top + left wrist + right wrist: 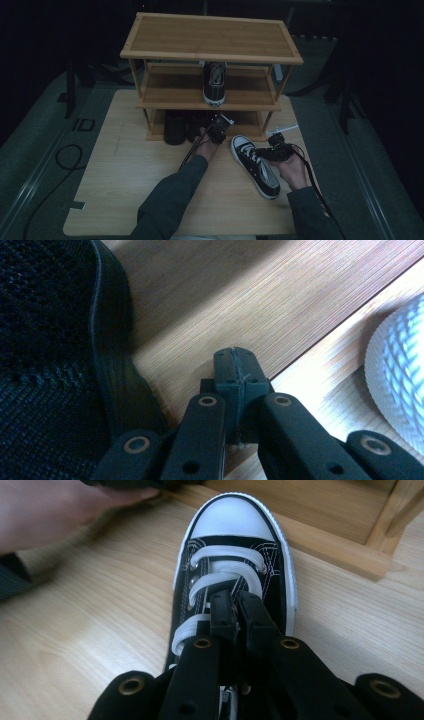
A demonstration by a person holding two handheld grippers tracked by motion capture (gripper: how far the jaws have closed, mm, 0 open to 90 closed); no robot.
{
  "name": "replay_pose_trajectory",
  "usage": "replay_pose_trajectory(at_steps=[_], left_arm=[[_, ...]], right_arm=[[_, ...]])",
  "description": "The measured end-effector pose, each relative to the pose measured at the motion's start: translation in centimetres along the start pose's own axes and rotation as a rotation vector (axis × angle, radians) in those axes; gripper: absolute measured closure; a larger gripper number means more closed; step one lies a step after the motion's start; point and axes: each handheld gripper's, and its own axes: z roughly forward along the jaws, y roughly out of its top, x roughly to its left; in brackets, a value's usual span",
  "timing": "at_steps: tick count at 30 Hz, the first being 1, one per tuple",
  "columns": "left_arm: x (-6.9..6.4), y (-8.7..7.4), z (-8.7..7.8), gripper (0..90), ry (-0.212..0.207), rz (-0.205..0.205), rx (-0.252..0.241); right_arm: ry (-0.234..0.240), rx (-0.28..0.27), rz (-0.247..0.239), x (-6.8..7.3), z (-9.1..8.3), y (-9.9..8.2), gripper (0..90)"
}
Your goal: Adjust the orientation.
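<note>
A three-tier wooden shoe rack (210,55) stands at the far side of the surface (130,180). One black-and-white sneaker (214,85) sits on its middle shelf, toe toward the person, and dark shoes (176,127) fill the left of the bottom shelf, though the dim light makes it hard to tell how many. The rack's bottom rail lies just beyond the toe of the loose sneaker (256,165), which rests on the surface in front of the rack's right half.

The right gripper (239,611) is over that sneaker's laces with its jaws pressed together, apparently pinching the tongue or a lace. The left gripper (235,371) is at the bottom shelf's edge, jaws pressed together on nothing, with a black mesh shoe (45,340) just beside it.

The surface is pale wood grain; the room around it is dark, with grey floor and a cable (62,160) at the left.
</note>
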Motion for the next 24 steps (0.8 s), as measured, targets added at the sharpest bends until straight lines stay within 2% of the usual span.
replay_pose_trajectory(at_steps=[5, 11, 18, 24], left_arm=[[0.0, 0.0, 0.0, 90.0, 0.003, 0.003, 0.001], [0.0, 0.0, 0.0, 90.0, 0.001, 0.0, 0.001], [0.0, 0.0, 0.0, 90.0, 0.0, -0.002, -0.003], [0.0, 0.0, 0.0, 90.0, 0.001, 0.002, 0.0]], right_arm=[[0.005, 0.007, -0.022, -0.3, -0.1, -0.4, 83.4], [-0.029, -0.042, -0.034, -0.1, -1.4, 0.0, 67.5], [-0.044, -0.094, -0.021, -0.4, -3.3, -0.6, 65.3], [-0.062, -0.092, -0.04, -0.2, -4.5, -1.9, 66.1]])
